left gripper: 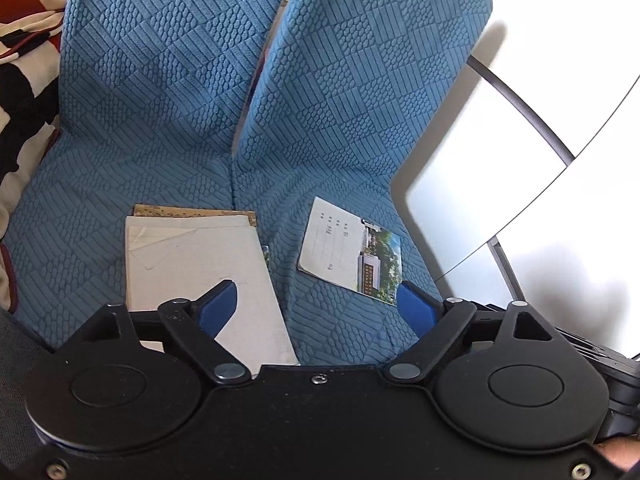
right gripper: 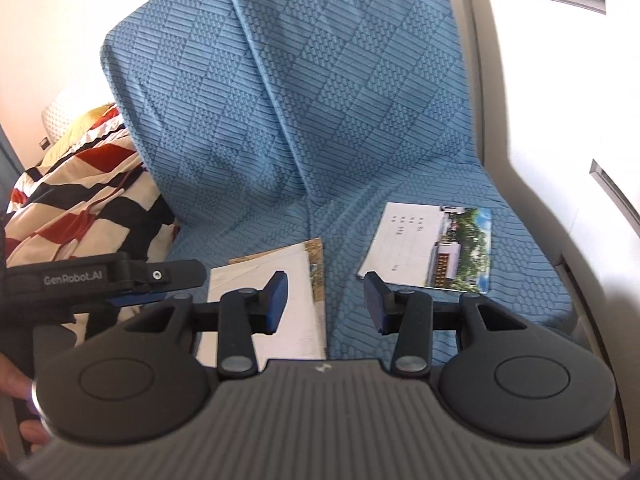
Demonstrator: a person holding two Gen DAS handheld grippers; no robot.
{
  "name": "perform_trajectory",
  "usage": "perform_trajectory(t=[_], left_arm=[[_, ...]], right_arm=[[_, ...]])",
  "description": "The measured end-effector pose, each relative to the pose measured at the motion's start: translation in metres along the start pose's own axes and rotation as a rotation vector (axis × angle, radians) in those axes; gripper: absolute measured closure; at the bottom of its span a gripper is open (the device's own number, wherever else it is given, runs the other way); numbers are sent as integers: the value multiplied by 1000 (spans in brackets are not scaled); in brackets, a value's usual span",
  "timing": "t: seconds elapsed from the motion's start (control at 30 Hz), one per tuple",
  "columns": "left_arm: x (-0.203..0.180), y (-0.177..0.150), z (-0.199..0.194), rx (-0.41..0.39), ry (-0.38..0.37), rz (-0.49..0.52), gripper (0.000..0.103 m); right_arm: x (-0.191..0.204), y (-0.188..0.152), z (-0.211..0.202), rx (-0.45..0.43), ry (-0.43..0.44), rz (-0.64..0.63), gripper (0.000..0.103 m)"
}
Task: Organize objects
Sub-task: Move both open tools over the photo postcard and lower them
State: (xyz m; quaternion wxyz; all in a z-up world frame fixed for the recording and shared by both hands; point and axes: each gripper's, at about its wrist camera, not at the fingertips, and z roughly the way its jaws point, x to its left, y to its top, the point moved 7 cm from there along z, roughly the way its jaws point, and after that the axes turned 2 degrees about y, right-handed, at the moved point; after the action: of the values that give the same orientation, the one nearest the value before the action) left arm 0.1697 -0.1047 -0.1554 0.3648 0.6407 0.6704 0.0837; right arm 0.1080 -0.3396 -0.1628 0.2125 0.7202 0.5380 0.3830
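Blue textured sofa cover [left gripper: 168, 128] filling most of both frames: two back cushions upright above, seat spread across the middle.

Striped red, black and cream blanket [right gripper: 84, 196] bunched at the left edge of the right wrist view, beside the sofa.

White stack of books or notebooks [left gripper: 200, 276], lower left of centre in the left wrist view, flat on the seat, a brown-edged cover poking out beneath at the far end.

Smaller booklet with a building photo [right gripper: 432, 252], right of centre, flat on the seat, apart from the stack, a strip of blue cover between them.

Left gripper [left gripper: 320, 312]: spread wide, nothing held, one blue pad over the white stack, the other just by the booklet's near corner.

Right gripper [right gripper: 326, 302]: also parted, empty, poised low over the gap between stack and booklet.

Likely step: gathering the loose booklet onto the stack. Best done by approaching the booklet's near edge low and level, sliding one finger under the thin edge against the soft cover, closing gently, then laying it square on the stack. Risk: fabric bunching or snagging, pages fanning open.
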Motion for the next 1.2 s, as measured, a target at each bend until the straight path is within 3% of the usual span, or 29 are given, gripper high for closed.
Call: perform_trajectory(t=[0.27,0.47,0.57,1.0,1.2], left_arm=[[-22,0,12,-6,-15,21,3],[-34,-3,23,-1,-13,34,1],[-40,-4,29,6,-13,41,1],[-58,-12,67,5,11,65,1],[-65,-20,93,7,26,98,1]], right_arm=[[-29,2,-9,-16,-54,12,58],[-53,5,-18,-40,-93,33,35],[-64,4,-19,-43,-104,52,18],[-109,-13,0,-15,-154,120,18],[-125,-22,13,-60,-169,86,18]])
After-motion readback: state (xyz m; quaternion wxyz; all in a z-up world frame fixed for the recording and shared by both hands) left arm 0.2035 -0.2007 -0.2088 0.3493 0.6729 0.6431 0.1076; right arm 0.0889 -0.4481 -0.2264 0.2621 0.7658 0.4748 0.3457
